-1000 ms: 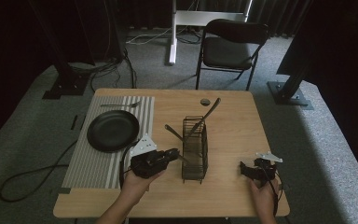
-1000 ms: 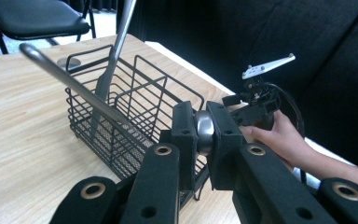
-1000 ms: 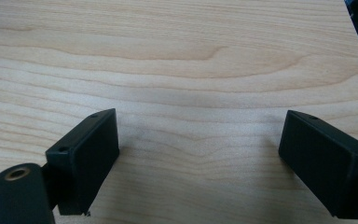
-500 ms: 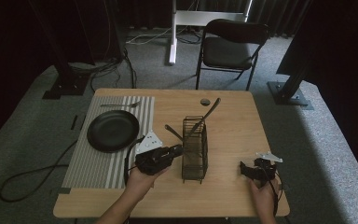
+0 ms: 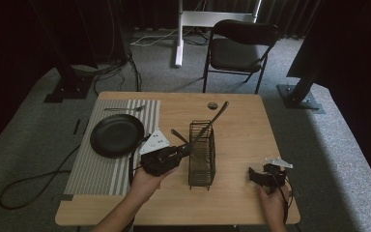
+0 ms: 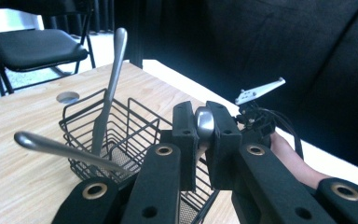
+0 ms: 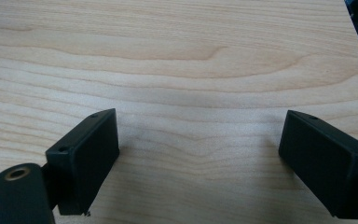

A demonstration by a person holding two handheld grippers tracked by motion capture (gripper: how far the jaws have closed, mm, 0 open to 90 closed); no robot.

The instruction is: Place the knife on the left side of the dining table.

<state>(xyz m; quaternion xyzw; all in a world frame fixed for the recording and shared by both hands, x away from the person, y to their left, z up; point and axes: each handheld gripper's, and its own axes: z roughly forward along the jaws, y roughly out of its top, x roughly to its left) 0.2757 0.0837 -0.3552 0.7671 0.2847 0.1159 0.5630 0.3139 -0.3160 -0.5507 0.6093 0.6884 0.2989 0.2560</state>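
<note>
A black wire basket (image 5: pixel 202 155) stands mid-table, also close in the left gripper view (image 6: pixel 121 135). Two metal utensils rest in it: one (image 5: pixel 216 118) leans far-right with its handle (image 6: pixel 113 70) up, the other (image 5: pixel 177 136) pokes out toward the left, its handle (image 6: pixel 56 147) near my jaws. My left gripper (image 5: pixel 186 148) is at the basket's left rim, shut on a third metal utensil (image 6: pixel 204 122) pinched between its pads (image 6: pixel 204 140). My right gripper (image 5: pixel 253 175) rests low near the table's front right, open over bare wood (image 7: pixel 198 149).
A black plate (image 5: pixel 117 135) lies on a striped placemat (image 5: pixel 101 169) at the left, with a piece of cutlery (image 5: pixel 124 108) at the mat's far end. A small round disc (image 5: pixel 212 105) sits near the table's far edge. A folding chair (image 5: pixel 241 46) stands behind.
My left gripper has moved right, up to the basket's rim, with the utensil held in it. The right gripper has stayed put.
</note>
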